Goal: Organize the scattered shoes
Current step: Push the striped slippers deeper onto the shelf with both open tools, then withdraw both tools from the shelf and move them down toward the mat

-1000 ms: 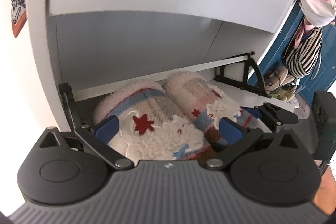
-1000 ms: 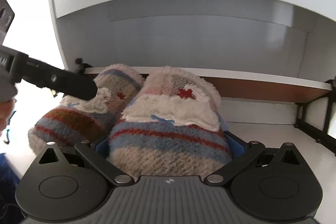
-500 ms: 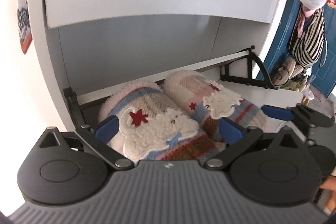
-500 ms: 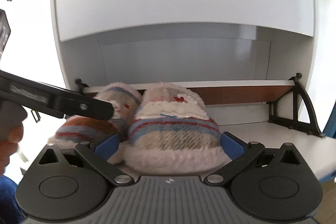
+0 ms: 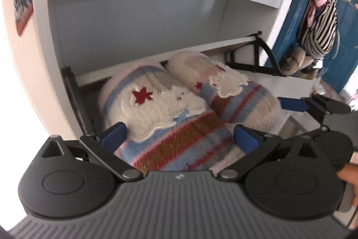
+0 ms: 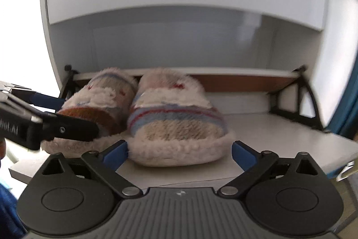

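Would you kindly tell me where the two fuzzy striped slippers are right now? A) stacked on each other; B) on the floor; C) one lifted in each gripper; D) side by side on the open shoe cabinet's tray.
D: the left slipper and the right slipper lie side by side on the shoe cabinet tray.

Two slippers are lying side by side, touching, on the cabinet tray [image 6: 279,127]: left slipper [image 6: 100,104], right slipper [image 6: 176,118]. Toes are pointing inward toward the cabinet back

Left slipper [image 6: 96,109] side hidden by hand-held gripper [image 6: 67,127]; toes blurred
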`<state>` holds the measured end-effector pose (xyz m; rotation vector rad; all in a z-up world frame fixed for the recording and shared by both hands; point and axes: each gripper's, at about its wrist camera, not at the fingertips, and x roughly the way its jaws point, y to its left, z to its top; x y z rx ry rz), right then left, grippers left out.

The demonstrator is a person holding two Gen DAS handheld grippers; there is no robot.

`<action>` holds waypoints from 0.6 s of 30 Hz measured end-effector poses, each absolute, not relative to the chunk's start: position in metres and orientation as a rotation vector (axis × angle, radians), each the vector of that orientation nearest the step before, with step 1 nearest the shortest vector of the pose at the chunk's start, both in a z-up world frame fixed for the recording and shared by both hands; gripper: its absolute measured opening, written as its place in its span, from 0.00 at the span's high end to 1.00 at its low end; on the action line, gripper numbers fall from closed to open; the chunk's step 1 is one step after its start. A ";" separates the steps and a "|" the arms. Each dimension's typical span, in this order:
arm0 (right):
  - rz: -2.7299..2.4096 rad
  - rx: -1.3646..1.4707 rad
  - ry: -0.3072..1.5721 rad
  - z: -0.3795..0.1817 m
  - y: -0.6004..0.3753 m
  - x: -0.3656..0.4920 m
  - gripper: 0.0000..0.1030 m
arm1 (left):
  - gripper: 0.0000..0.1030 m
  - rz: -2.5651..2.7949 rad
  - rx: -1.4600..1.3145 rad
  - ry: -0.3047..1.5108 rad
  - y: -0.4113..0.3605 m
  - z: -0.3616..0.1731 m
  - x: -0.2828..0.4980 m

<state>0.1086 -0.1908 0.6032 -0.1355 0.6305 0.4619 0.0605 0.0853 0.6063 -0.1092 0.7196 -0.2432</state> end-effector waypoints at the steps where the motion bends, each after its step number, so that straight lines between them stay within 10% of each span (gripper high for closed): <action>1: 0.468 -0.142 0.633 0.603 -0.191 0.109 0.02 | 0.00 -0.243 -0.116 0.722 0.085 0.605 0.060; 18: 0.620 -0.193 0.558 0.596 -0.191 0.103 0.00 | 0.00 -0.174 -0.107 0.742 0.058 0.602 0.049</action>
